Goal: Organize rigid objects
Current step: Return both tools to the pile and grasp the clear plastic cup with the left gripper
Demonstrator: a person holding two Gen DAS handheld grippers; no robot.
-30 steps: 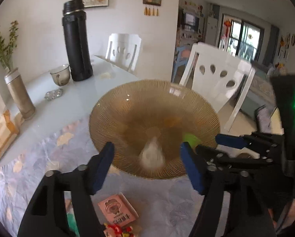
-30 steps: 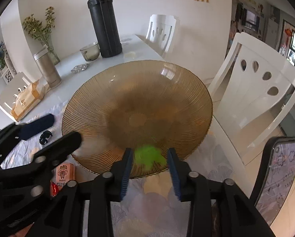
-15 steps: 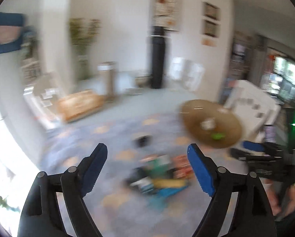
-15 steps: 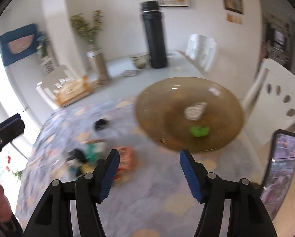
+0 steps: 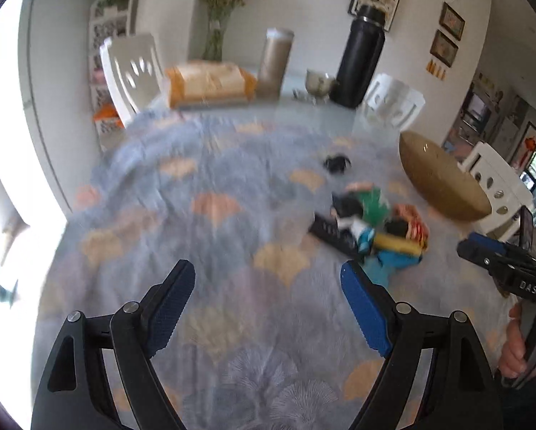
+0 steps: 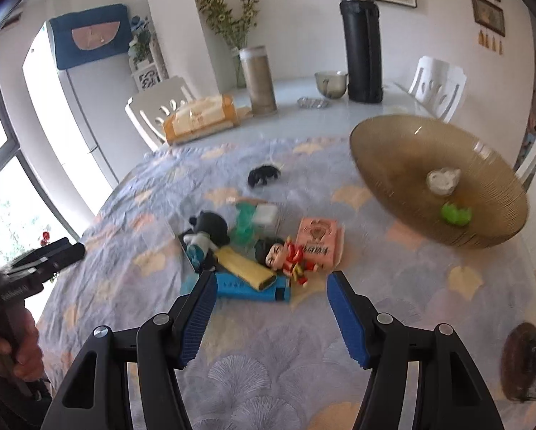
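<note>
A pile of small objects lies on the patterned cloth: a pink box, a red doll figure, a yellow bar, a blue bar, a black-and-white figure and a green item. The pile also shows in the left wrist view. A small black object lies apart. The amber glass bowl holds a white piece and a green piece. My right gripper is open just short of the pile. My left gripper is open over bare cloth, left of the pile.
A black flask, a glass cup, a tan canister and an orange-trimmed box stand at the table's far side. White chairs ring the table. A phone is mounted by the right gripper.
Both grippers have pulled back from the bowl and opened; the green and white pieces now lie in the bowl. The views have swung left toward the pile.
</note>
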